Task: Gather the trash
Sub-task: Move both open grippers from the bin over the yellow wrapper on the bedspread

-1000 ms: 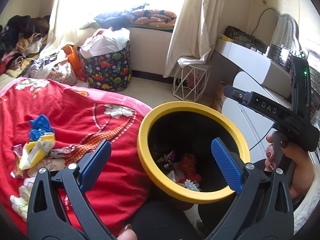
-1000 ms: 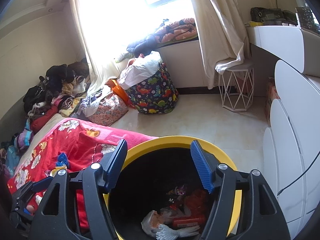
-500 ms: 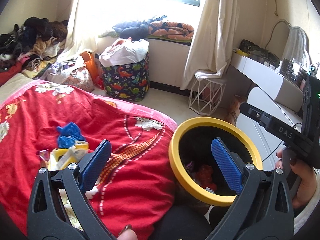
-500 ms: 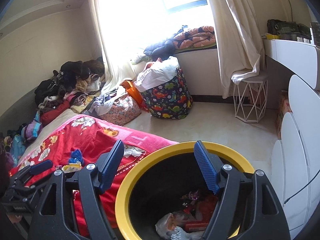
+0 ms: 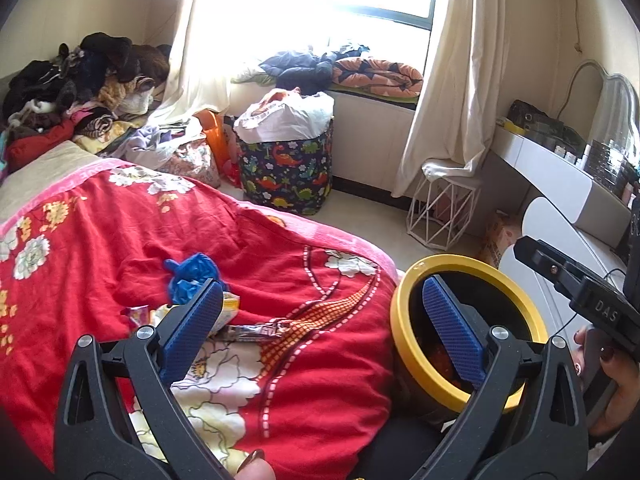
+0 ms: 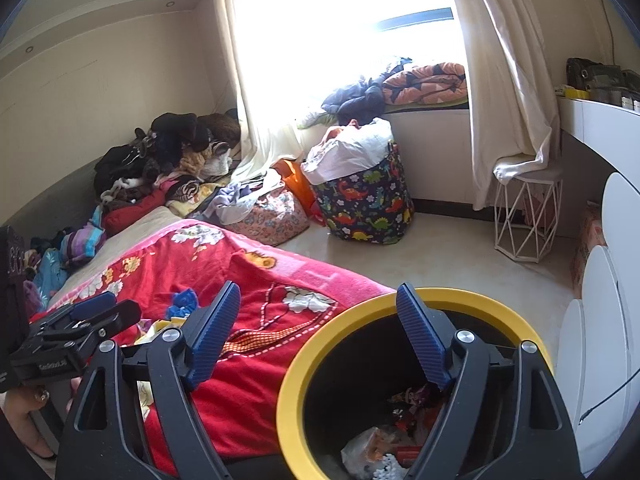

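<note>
Both grippers are seen wide open and empty; the right gripper [image 6: 318, 334] has just been opened further above the yellow-rimmed bin [image 6: 404, 300]. Since a second ago, the left gripper [image 5: 320, 320] has been swung toward wrappers [image 5: 248, 330] left on the red blanket [image 5: 120, 248]; another pickup is judged likely.

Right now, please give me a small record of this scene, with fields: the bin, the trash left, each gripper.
bin: yellow-rimmed bin beside the bed, wrappers inside
trash left: blue crumpled piece and wrappers on the red blanket
left gripper: open, empty, over the blanket
right gripper: open, empty, jaws have just been opening, at the bin's rim
</note>
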{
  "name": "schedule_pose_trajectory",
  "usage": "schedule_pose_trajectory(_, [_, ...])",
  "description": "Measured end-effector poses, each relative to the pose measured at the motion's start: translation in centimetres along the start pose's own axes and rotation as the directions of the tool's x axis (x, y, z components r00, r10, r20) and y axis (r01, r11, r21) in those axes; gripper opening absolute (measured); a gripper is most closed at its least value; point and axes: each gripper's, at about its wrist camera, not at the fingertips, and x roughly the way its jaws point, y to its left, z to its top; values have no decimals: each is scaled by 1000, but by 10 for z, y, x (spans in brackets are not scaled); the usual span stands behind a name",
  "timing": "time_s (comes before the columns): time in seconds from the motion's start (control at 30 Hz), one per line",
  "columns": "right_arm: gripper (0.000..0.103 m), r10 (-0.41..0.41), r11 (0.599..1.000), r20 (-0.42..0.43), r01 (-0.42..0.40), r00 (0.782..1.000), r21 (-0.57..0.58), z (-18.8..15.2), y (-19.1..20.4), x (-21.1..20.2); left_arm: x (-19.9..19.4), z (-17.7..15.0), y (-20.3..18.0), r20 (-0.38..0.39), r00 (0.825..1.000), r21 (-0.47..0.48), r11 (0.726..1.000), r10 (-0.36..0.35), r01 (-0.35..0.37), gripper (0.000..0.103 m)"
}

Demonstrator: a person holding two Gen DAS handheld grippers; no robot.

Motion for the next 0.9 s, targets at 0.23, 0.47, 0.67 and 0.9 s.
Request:
schedule_pose_trajectory(0.23, [80, 42, 998, -20, -43, 999, -49, -4, 26, 8, -4, -1, 22, 3, 999, -30, 999, 43, -43, 92])
schedule_pose_trajectory(0.47, [82, 89, 993, -52, -92, 995, -71, -8, 47, 19, -5, -4, 49, -5, 995, -63, 993, 95, -96, 92])
schedule_pose_trajectory(0.67, [82, 135, 983, -84, -144, 987, -112, -5, 73, 34, -5, -10, 84, -36, 987, -115, 981, 156, -159, 92])
schedule_pose_trajectory(0.9, [82, 183, 965, -150, -207, 972, -162, -7, 104, 63, -6, -23, 123, -103, 971, -156, 961, 215, -230, 92])
